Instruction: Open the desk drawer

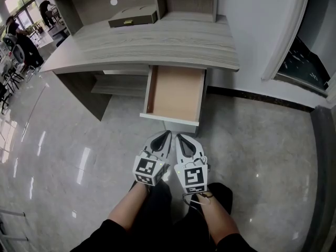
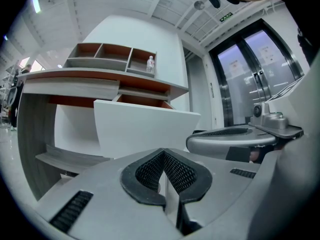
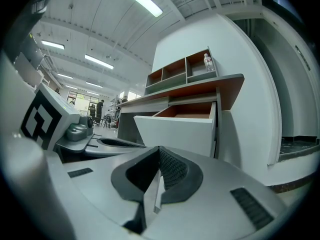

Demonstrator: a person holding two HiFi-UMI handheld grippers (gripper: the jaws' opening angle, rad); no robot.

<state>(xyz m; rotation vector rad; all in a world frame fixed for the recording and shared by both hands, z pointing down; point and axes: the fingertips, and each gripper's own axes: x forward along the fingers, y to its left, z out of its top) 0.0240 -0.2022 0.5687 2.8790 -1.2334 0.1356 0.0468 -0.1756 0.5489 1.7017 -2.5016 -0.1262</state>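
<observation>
Far left, beyond the counter's left end, a few people (image 1: pixel 23 38) are standing about, too small for me to count. One counter (image 1: pixel 157 41) spans the head view, with one flat box (image 1: pixel 133 17) near its back edge. One bottle (image 2: pixel 150 64) stands upright in the right-hand compartment of the shelf unit above.

One drawer (image 1: pixel 176 93), and it's out: it hangs under the counter's front edge toward the right end, pulled toward me, brown floor showing, white front panel nearest.

Two grippers, side by side just short of that front panel, touching neither it nor each other. The left gripper (image 1: pixel 164 136) points level at the drawer, jaws closed on nothing; in its own view the pads (image 2: pixel 150 171) meet at the tip. The right gripper (image 1: pixel 182 139) lies parallel beside it, also level, jaws closed and empty too. Both forearms run straight back toward me.
</observation>
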